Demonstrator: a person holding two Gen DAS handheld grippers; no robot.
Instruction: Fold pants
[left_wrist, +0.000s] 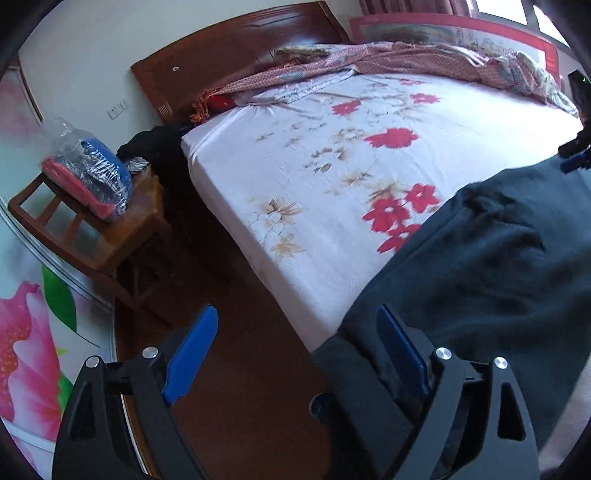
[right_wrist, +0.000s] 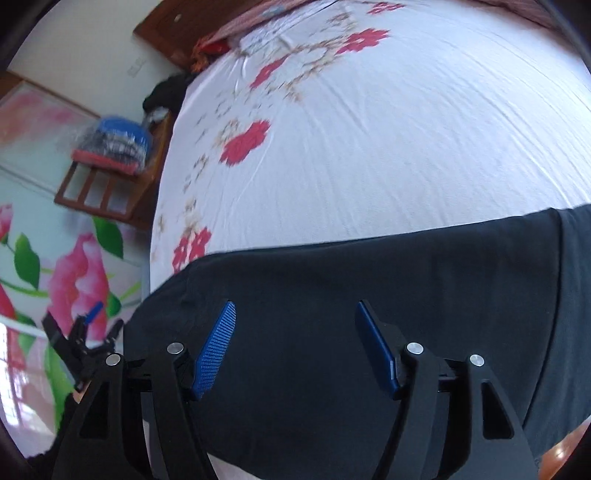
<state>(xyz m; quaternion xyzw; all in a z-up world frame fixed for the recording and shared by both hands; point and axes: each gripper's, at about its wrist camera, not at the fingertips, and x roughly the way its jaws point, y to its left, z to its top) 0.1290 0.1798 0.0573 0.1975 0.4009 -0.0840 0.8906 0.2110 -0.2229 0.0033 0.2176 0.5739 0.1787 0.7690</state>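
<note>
Dark pants (left_wrist: 491, 258) lie on the near corner of a bed with a white floral sheet (left_wrist: 314, 155), one end hanging over the bed's edge. My left gripper (left_wrist: 295, 350) is open at that hanging end, its right finger beside the cloth, nothing held. In the right wrist view the pants (right_wrist: 369, 295) spread flat across the sheet (right_wrist: 369, 129). My right gripper (right_wrist: 295, 347) is open just above them and holds nothing. The left gripper (right_wrist: 88, 332) shows at the left edge there.
A wooden chair (left_wrist: 92, 236) with a plastic-wrapped bundle (left_wrist: 92, 173) stands left of the bed. Dark clothes (left_wrist: 155, 147) lie by the wooden headboard (left_wrist: 229, 55). A rumpled patterned blanket (left_wrist: 424, 59) lies along the bed's far side. Brown floor (left_wrist: 236, 369) lies below.
</note>
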